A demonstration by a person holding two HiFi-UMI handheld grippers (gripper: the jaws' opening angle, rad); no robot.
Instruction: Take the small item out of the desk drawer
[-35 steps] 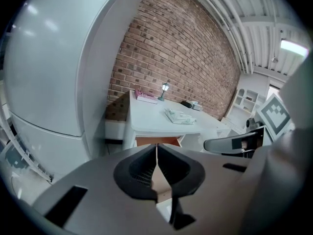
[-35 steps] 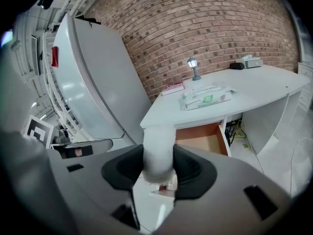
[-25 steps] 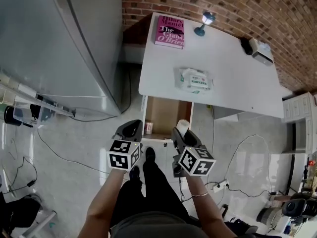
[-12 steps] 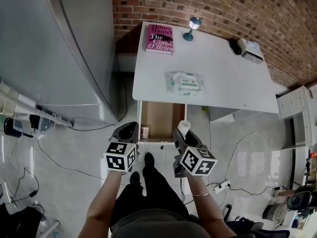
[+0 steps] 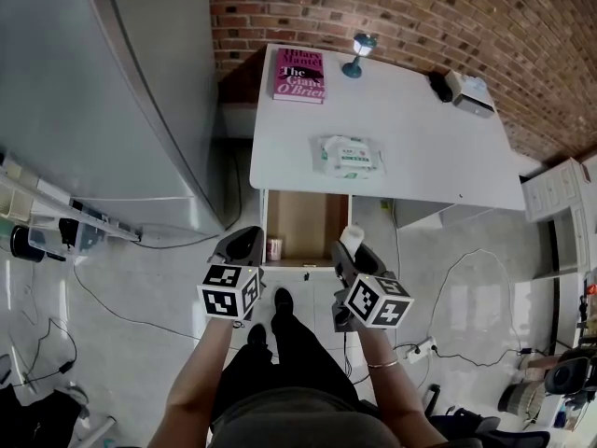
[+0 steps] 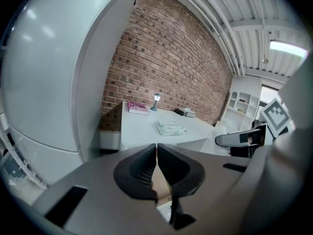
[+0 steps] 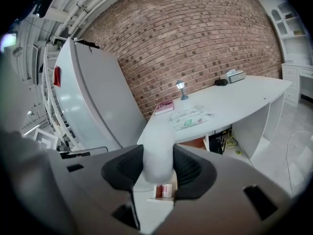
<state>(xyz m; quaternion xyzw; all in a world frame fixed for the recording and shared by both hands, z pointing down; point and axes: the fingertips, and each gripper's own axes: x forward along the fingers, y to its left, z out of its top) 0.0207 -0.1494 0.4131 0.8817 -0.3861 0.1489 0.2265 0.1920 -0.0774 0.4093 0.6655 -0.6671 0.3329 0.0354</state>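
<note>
The white desk (image 5: 410, 138) has its drawer (image 5: 328, 215) pulled open, showing a brown inside. My right gripper (image 5: 353, 250) hovers over the drawer's right front corner, shut on a small white cylinder (image 5: 352, 238). In the right gripper view the white cylinder (image 7: 158, 155) sits squeezed between the jaws of the right gripper (image 7: 158, 168). A small red-and-white can (image 5: 274, 246) stands at the drawer's front left, and the same can (image 7: 167, 190) shows below the jaws. My left gripper (image 5: 244, 244) hangs shut and empty beside the drawer's left corner, with the left gripper (image 6: 156, 153) jaws touching.
A large grey fridge (image 5: 112, 91) stands left of the desk. On the desktop lie a pink book (image 5: 299, 74), a small lamp (image 5: 358, 52), a wipes pack (image 5: 350, 156) and a white device (image 5: 471, 91). Cables and a power strip (image 5: 417, 348) lie on the floor.
The head view has shifted a little, so the desk sits slightly further left. Both grippers stay almost where they were, the right one still gripping the white cylinder.
</note>
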